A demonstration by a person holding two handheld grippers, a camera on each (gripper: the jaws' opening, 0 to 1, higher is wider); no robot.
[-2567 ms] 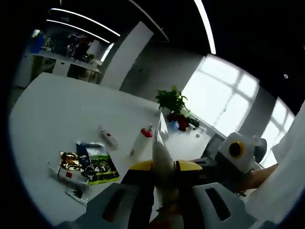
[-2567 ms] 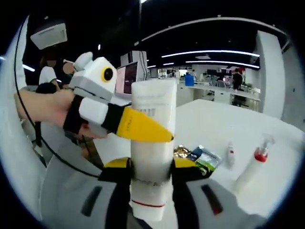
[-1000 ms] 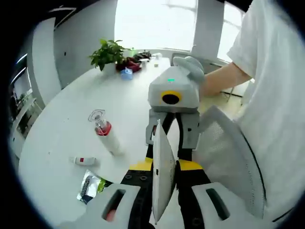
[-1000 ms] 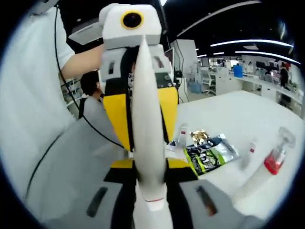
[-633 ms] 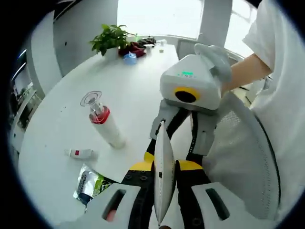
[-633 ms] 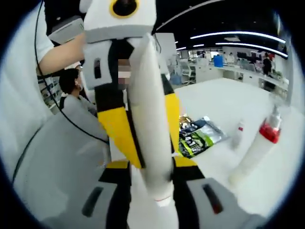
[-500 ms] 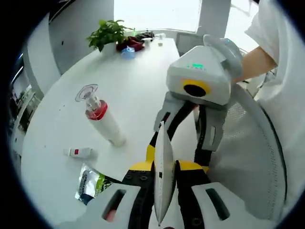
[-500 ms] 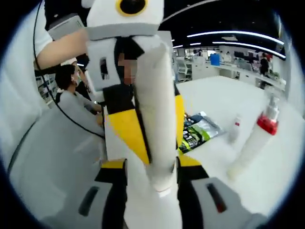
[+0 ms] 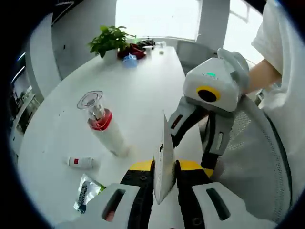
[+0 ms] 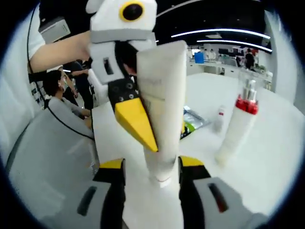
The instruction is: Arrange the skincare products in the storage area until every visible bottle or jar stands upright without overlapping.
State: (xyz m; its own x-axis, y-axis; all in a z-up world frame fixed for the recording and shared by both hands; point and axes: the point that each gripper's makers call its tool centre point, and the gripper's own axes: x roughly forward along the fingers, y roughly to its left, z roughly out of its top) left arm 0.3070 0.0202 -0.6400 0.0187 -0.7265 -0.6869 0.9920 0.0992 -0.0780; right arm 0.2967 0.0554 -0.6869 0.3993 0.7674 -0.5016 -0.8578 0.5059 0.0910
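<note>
A white squeeze tube is held in the air by both grippers. My right gripper is shut on its cap end, and the left gripper's yellow finger presses on its broad face from the upper left. In the left gripper view the tube's flat crimped end stands edge-on in my shut left gripper, with the right gripper's fingers reaching in behind it. A white spray bottle with a red collar stands upright on the white table. A small white tube lies beyond it.
Green and dark sachets lie on the table near the small tube. A potted plant stands at the table's far end. A grey mesh chair and the person's white sleeve are at the right.
The tube has turned in the right gripper view from edge-on to showing its broad face. The right gripper has shifted right in the left gripper view. The spray bottle looks nearer.
</note>
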